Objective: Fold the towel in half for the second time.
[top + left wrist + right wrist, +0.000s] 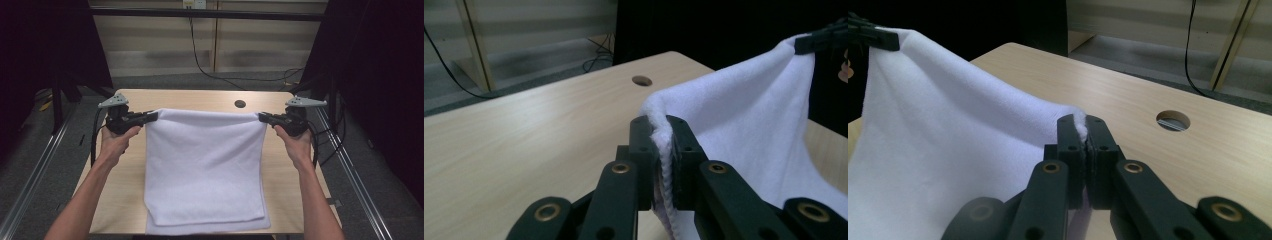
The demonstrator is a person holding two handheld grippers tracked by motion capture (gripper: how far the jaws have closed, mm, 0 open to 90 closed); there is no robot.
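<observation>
From the high view, a white towel (pixel 205 170) hangs stretched between the left hand-held gripper (pixel 152 116) and the right hand-held gripper (pixel 263 118), its lower end on the worktop (pixel 200 97). In the left gripper view the jaws pinch one corner; in the right gripper view, the other. Corners are taken; the fold looks unfinished.

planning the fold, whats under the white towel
The white towel hangs from both clamped corners over the wooden table; its near end lies on the tabletop, in layers. Anything beneath stays covered.
</observation>
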